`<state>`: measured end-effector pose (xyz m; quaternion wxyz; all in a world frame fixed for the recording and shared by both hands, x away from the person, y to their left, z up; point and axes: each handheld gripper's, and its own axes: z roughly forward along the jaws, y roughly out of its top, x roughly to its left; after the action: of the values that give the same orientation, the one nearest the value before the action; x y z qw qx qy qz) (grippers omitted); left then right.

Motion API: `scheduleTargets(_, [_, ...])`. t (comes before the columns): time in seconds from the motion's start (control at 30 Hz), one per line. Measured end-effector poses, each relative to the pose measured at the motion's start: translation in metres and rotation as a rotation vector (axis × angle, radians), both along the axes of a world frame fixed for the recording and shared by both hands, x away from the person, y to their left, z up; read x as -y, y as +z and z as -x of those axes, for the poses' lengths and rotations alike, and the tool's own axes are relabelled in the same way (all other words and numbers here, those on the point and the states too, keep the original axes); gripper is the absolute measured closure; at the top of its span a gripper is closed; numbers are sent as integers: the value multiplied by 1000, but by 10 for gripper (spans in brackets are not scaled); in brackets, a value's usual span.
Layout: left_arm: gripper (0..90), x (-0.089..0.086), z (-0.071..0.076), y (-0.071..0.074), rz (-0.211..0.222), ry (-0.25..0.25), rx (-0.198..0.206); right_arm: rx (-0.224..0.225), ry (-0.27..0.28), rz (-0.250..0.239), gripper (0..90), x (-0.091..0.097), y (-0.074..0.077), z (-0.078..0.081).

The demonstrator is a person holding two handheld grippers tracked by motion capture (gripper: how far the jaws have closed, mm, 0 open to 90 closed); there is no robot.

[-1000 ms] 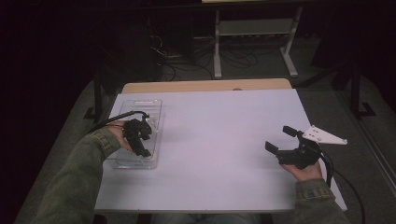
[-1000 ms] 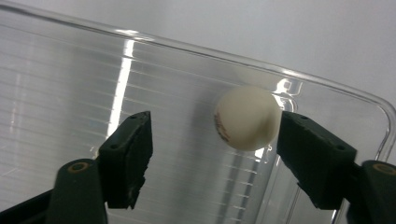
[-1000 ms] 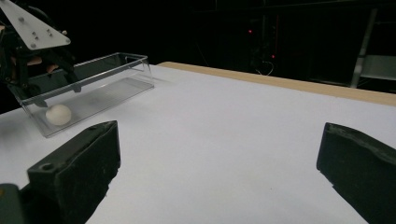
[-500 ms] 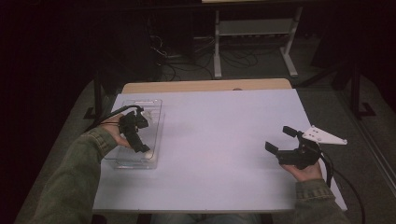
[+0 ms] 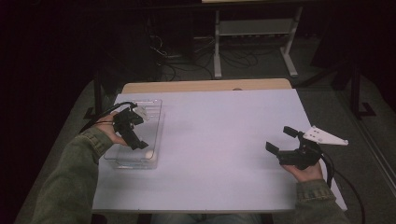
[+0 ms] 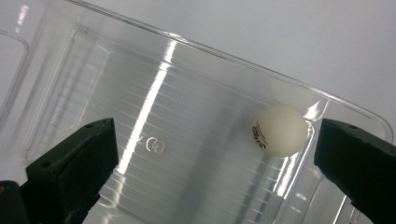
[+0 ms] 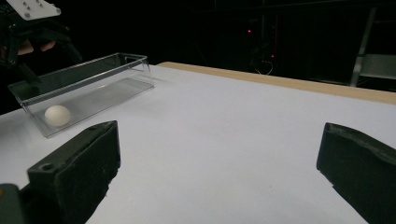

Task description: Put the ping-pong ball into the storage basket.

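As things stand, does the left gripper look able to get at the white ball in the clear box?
Probably yes. The left gripper hangs above the open-topped clear box with its jaws wide, and the white ball lies bare near one end wall. That wall beside it may crowd one jaw.

Unreadable red print on ball (image 6: 280,130)

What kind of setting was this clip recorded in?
Probably a dim lab or workshop rigged for recording. A white-topped table stands among floor cables and a metal equipment stand, with a clear plastic bin holding a white ball.
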<state>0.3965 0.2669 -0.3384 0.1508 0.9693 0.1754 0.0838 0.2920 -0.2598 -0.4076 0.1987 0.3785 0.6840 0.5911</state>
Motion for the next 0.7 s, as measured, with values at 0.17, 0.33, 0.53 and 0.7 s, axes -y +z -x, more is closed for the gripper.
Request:
scheduleTargets(0.17, [0, -8, 1, 4, 33, 21, 23, 0, 0, 0, 0, 0, 0, 0])
scheduleTargets(0.33, [0, -12, 2, 8, 54, 36, 42, 0, 0, 1, 0, 0, 0, 0])
scheduleTargets(0.53, [0, -20, 3, 10, 86, 61, 72, 1, 1, 1, 0, 0, 0, 0])
scheduleTargets(0.7, [0, -29, 7, 11, 123, 91, 101, 0, 1, 0, 0, 0, 0, -1])
